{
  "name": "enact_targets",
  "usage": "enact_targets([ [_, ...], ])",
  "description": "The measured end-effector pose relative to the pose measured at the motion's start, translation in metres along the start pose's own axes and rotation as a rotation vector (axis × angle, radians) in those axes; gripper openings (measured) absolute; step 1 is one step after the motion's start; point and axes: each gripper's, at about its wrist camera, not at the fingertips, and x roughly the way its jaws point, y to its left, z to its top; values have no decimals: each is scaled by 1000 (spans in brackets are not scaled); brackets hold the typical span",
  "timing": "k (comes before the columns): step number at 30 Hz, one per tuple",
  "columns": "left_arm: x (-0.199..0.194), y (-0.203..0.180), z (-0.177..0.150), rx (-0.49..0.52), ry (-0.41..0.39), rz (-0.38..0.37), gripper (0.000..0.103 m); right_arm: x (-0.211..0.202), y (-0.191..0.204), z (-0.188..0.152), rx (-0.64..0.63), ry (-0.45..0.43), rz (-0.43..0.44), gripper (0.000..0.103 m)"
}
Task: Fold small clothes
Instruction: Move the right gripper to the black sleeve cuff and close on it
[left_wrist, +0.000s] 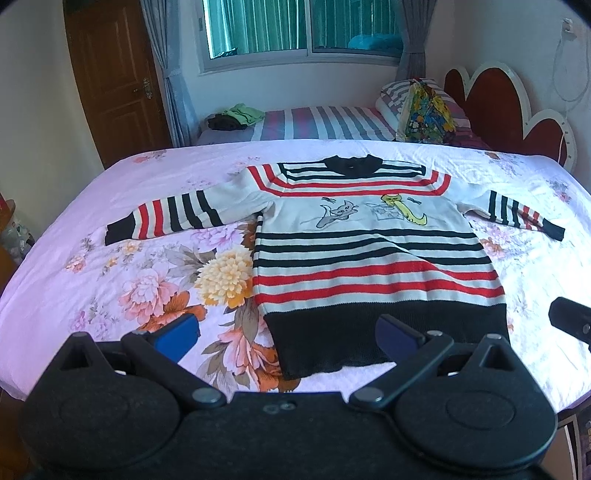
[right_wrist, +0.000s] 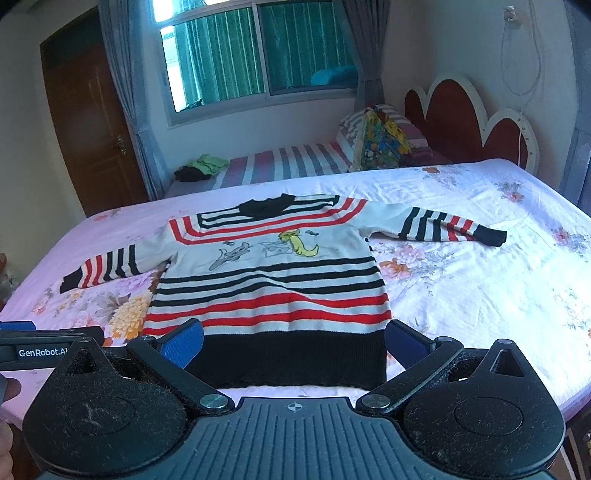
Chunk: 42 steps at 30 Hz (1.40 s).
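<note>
1. The bed (left_wrist: 110, 280) is spread with a pink flowered sheet and fills most of the room in front of me.
2. A second bed (left_wrist: 317, 122) with a striped cover stands behind it under the window (left_wrist: 299, 29), with a bright patterned bag (left_wrist: 424, 110) on it.
3. The sweater (left_wrist: 369, 258), striped red, black and white, lies flat on the near bed, face up, sleeves stretched out to both sides, black hem nearest the edge.
4. The left gripper (left_wrist: 288, 336) hangs over the hem's left corner, fingers spread wide, nothing between them.
5. The right gripper (right_wrist: 295, 341) straddles the hem, likewise spread wide and holding nothing.
</note>
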Motion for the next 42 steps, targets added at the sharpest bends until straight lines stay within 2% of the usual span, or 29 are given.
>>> enact_targets([
  [8,18,-6,15,5,14,2,102,18,-11,13,12,-2,-16,103],
  [18,57,-24,46,-1,21,-2,102,56,-48,40,37,-19,-58,103],
  [27,103,-48,78,-28,36,-15,102,109,-90,71,61,2,-74,103],
  [33,138,-68,98,-35,54,9,102,141,-120,91,71,5,-86,103],
  [42,188,-96,122,-39,82,19,101,214,-186,111,107,72,-122,103],
])
